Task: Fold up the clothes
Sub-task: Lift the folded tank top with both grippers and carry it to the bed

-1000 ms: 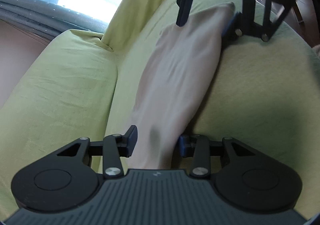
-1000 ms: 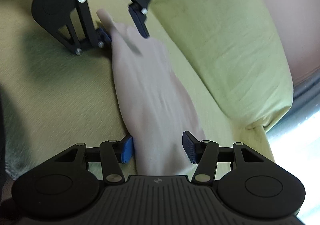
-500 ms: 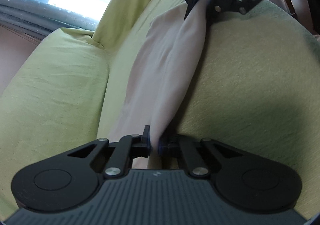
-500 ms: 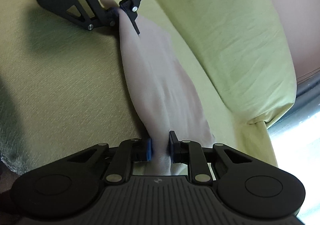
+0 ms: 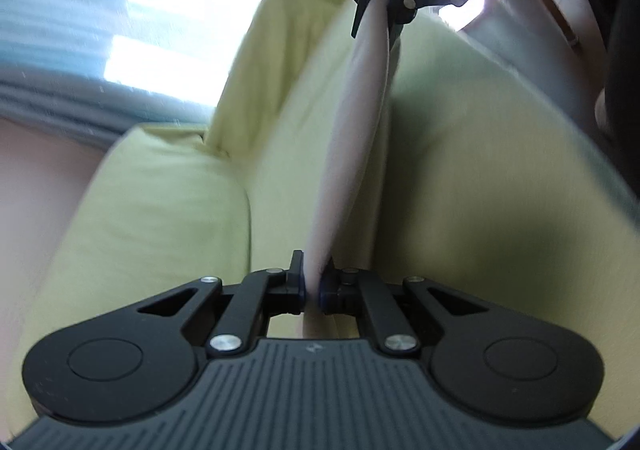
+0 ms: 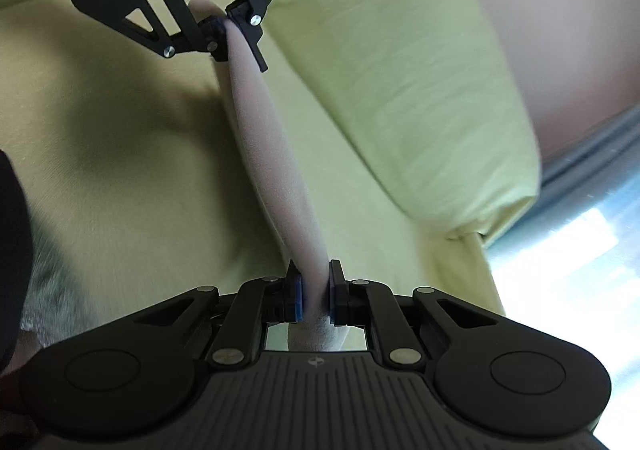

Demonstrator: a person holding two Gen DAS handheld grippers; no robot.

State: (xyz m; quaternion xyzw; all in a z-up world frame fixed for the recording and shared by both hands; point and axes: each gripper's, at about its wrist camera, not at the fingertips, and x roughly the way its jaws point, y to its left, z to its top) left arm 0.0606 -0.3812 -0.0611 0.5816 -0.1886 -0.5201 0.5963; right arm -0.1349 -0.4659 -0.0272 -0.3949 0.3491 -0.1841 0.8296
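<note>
A pale pink garment (image 5: 352, 130) hangs stretched between my two grippers, lifted off the yellow-green sofa seat (image 5: 480, 178). My left gripper (image 5: 313, 282) is shut on its near end in the left wrist view, and the right gripper (image 5: 384, 2) pinches the far end at the top. In the right wrist view the same garment (image 6: 276, 154) runs from my right gripper (image 6: 316, 298), shut on it, up to the left gripper (image 6: 228, 30). How the garment is layered I cannot tell, since it is bunched into a narrow band.
A yellow-green back cushion (image 5: 160, 218) lies left of the seat, and it shows in the right wrist view (image 6: 400, 98) on the right. A bright window with grey curtains (image 5: 100, 30) is behind. A dark sleeve (image 6: 12, 234) sits at the left edge.
Both grippers went from open around the garment's ends to shut on them. They then raised it off the seat, pulling it into a taut narrow band.
</note>
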